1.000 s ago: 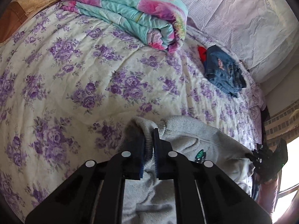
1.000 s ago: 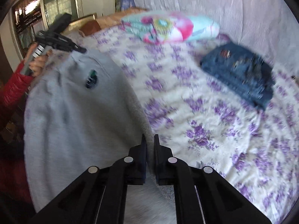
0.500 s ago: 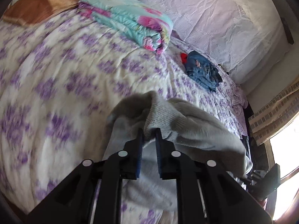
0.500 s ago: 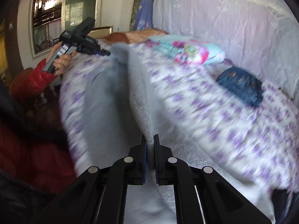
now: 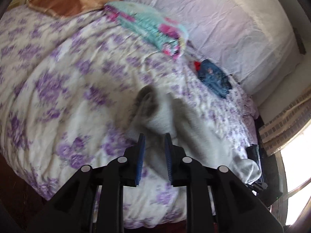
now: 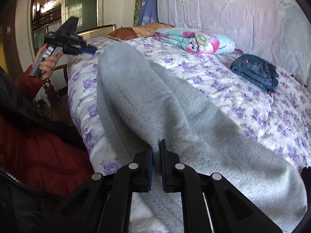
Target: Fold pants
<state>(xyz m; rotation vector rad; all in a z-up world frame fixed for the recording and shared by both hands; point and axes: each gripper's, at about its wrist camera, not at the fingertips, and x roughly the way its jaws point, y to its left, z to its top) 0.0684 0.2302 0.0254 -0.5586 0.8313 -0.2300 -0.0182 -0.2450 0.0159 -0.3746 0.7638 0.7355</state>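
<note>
Left gripper [image 5: 153,136] jaws have just been opening, pads parted and no longer pinching the grey pants [image 6: 155,101]; in the right wrist view it's hanging off the cloth beside the bed [image 6: 262,116] edge. Pants are lying folded lengthwise across the floral bedspread. Right gripper [image 6: 156,145] is clenching the pants' near edge. Folded quilt [image 6: 194,38] and jeans [image 6: 254,71] are sitting further right, apart.
</note>
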